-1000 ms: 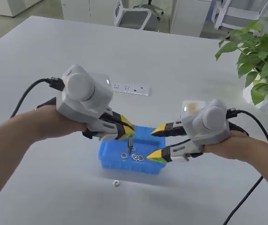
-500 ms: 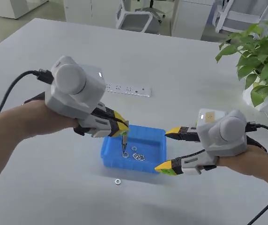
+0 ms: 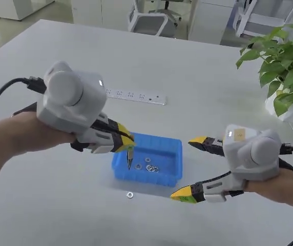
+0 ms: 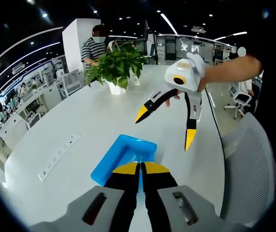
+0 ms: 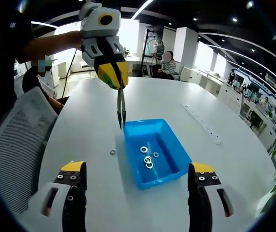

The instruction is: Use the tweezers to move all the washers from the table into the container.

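Your left tool (image 3: 127, 143) has its yellow-tipped jaws pressed together on the upper end of the tweezers (image 3: 129, 158). The left gripper view shows no gap between the jaws. The tweezers hang straight down from that grip, points lowest, at the left rim of the blue container (image 3: 173, 145). In the right gripper view their two thin arms bow a little apart along their length and meet at the points. The points sit right by the rim, on the side toward the bare desk (image 3: 203, 77). I cannot tell whether they touch the rim, and anything pinched between them is too small to make out.

Your right tool (image 3: 187, 167) is spread wide. One jaw sits by the container's far right corner and the other lower, off its near right corner. Both jaws are clear of the plastic and grip nothing.

A small group of washers (image 3: 150, 167) lies on the container's floor, around the middle. The right gripper view shows four, two of them touching. One loose washer (image 3: 130, 195) lies flat on the desk just in front of the container's near wall, toward its left end and apart from it. A white power strip (image 3: 136, 96) lies on the desk beyond the container, well apart from it, and a potted plant (image 3: 285, 56) stands at the far right.
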Motion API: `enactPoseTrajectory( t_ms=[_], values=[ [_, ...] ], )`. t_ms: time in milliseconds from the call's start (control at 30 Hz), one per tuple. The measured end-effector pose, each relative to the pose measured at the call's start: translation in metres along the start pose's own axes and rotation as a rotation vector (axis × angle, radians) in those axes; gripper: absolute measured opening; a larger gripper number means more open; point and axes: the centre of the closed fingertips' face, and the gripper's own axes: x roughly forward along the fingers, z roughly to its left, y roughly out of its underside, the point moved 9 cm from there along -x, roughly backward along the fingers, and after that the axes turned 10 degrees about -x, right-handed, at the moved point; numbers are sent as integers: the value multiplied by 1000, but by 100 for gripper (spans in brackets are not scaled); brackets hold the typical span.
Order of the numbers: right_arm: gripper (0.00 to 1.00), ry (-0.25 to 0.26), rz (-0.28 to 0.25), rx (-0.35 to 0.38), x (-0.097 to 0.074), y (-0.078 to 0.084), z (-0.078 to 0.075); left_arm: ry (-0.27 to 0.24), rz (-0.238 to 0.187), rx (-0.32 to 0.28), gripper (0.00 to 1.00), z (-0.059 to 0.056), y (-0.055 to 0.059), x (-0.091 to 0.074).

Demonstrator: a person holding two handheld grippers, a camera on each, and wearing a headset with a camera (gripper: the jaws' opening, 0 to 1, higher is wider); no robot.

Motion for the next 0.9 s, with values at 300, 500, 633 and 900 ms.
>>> enactPoseTrajectory(
  t_ms=[300, 500, 633, 900],
  values=[
    [100, 21, 6, 14, 1, 1, 5, -1, -16, -3, 6, -6, 9, 0],
    [100, 21, 18, 18, 2, 3, 9, 4, -11, -11, 6, -9, 18, 6],
    [100, 13, 33, 23, 3, 6, 12, 10, -4, -15, 6, -12, 23, 10],
    [100, 8, 39, 32, 4, 9, 15, 25, 7, -27, 6, -13, 30, 16]
  ],
)
